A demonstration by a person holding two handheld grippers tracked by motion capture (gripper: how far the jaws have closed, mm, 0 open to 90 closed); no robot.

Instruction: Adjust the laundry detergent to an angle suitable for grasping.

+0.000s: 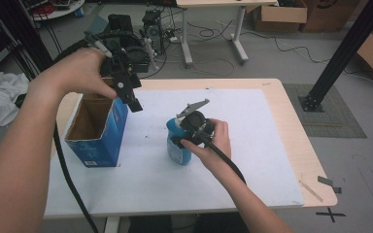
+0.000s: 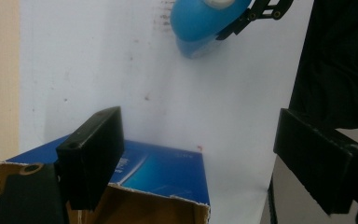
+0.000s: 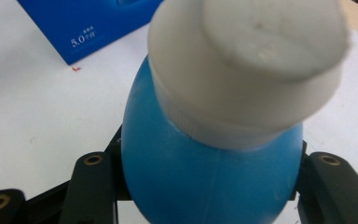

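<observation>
Forearms come in from the near edge of the table (image 1: 291, 145), which is covered by a white sheet (image 1: 252, 126). Nearest to the person, the right gripper (image 1: 180, 141) has its two black jaws clamped on the sides of a blue bottle (image 1: 176, 145) that stands upright on the sheet near the middle of the table. In the right gripper view the bottle's rounded blue body (image 3: 205, 177) sits squeezed between the jaws, and its broad white cap (image 3: 247, 70) is on, so nothing of its contents can be seen. The right hand (image 1: 216, 141) wraps the gripper body from behind, with the black cable trailing back along the arm.

Just to the left of the bottle, a little apart from it, stands an open-topped blue cardboard box (image 1: 97, 131). Its brown inside is shadowed, and I cannot tell whether anything lies in it. From the left gripper view the torn cardboard rim (image 2: 158, 186) shows below the jaws, with the bottle (image 2: 205, 23) farther off on the sheet.

Above the box's far corner hangs the left gripper (image 1: 128, 97), held in the left hand (image 1: 77, 73), tilted downward. Its jaws stand wide apart with nothing between them.

Beyond the table lie cables, another desk and cardboard cartons on the floor.
</observation>
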